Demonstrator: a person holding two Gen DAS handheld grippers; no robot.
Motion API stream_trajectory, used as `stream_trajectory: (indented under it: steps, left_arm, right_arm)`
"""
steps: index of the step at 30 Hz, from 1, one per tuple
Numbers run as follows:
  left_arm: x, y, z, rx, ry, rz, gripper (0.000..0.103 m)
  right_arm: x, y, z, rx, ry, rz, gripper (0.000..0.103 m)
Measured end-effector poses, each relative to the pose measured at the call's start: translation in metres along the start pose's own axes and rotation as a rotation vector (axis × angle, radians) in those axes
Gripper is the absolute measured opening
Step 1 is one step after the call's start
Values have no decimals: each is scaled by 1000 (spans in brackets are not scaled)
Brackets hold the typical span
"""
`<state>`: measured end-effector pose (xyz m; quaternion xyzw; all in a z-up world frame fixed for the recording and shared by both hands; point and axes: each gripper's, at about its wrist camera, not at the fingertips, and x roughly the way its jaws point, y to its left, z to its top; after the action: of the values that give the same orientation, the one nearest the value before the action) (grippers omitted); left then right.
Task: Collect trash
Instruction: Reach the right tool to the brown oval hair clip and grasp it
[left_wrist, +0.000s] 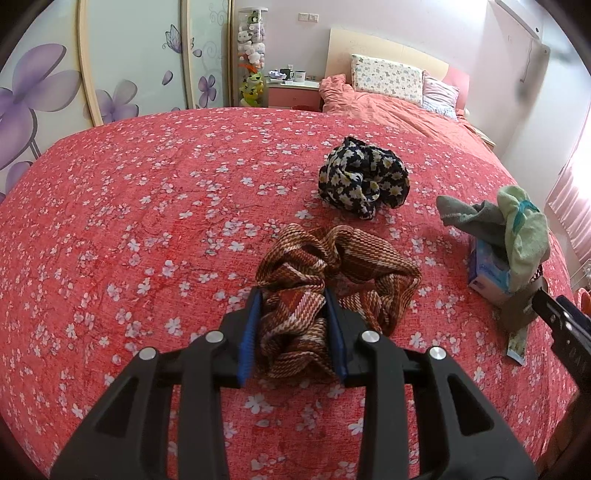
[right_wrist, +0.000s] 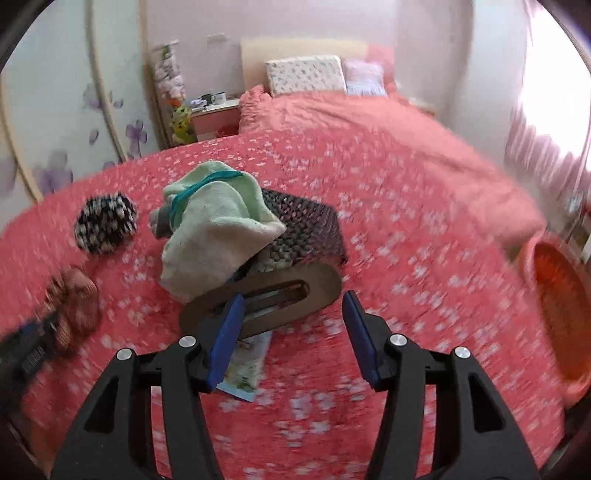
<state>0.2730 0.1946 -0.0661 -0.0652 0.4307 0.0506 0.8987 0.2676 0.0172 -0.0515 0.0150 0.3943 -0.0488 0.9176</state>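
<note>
Left hand-held gripper (left_wrist: 293, 295) clenched on brown scarf (left_wrist: 332, 273), which lies on the bed (left_wrist: 147, 206). Right hand-held gripper (right_wrist: 293, 306) released, jaws apart, near bag handle (right_wrist: 266, 299); green towel (right_wrist: 214, 221) drapes the bag.

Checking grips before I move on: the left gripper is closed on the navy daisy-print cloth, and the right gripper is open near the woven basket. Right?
Not quite. The left gripper is closed on the brown striped cloth, as the left wrist view shows; the navy daisy-print cloth lies untouched farther up the bed. The rest holds: the right gripper is open near the woven basket.
</note>
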Motion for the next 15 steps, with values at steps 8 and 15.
stream_trajectory:
  steps: [8, 15]
  left_arm:
    - [0, 0, 0, 0, 0, 0, 33]
    - [1, 1, 0, 1, 0, 0, 33]
  right_arm:
    - [-6, -37, -4, 13, -27, -108, 54]
    - [-26, -3, -3, -1, -52, 65, 64]
